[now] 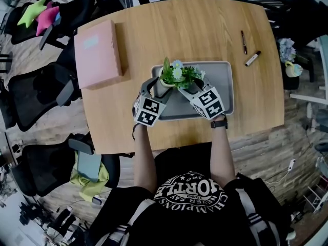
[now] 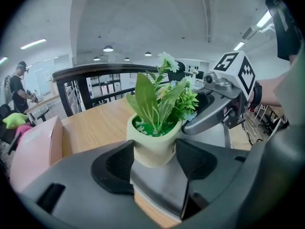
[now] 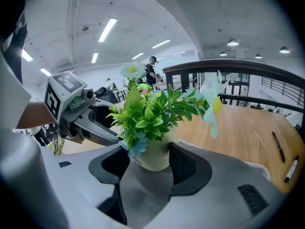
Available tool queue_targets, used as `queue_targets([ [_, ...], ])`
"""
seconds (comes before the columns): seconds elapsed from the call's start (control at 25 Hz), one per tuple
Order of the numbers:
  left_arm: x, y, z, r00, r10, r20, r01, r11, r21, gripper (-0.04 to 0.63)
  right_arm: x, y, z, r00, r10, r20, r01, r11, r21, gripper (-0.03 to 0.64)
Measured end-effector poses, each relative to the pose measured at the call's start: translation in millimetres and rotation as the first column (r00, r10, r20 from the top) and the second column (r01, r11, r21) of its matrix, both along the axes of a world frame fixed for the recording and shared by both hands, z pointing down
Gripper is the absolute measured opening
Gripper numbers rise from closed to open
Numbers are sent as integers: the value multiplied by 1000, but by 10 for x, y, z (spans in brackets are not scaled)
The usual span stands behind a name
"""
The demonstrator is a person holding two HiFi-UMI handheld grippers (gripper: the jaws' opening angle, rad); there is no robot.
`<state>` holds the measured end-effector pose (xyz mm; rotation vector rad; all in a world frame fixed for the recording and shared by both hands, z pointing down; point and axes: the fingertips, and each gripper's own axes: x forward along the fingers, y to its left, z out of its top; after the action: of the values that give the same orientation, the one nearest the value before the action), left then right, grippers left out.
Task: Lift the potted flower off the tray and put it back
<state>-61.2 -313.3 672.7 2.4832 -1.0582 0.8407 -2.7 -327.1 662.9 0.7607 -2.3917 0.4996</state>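
OPEN-PLAN OFFICE: Black swivel chairs [image 1: 36, 94] crowd the nine o'clock side of a wooden meeting table [image 1: 205, 29]. A pen [image 1: 244, 41] and a marker [image 1: 252, 58] lie at two o'clock. Strip lights [image 3: 107, 30] line a high white ceiling above a dark railing [image 3: 228, 68].

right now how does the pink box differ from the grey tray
The pink box is a closed, raised block; the grey tray is shallow and open with a rim. The box carries nothing; the tray holds the potted flower. The box lies at the left edge, the tray in the middle. Both are rectangular and rest on the wooden table.
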Motion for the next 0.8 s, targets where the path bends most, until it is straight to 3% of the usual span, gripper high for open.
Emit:
queue_targets([
  [0.8, -24, 57, -373, 1000, 11, 1, -11, 997, 73, 291, -30, 67, -412, 1000, 14, 0, -14, 997, 78, 268],
])
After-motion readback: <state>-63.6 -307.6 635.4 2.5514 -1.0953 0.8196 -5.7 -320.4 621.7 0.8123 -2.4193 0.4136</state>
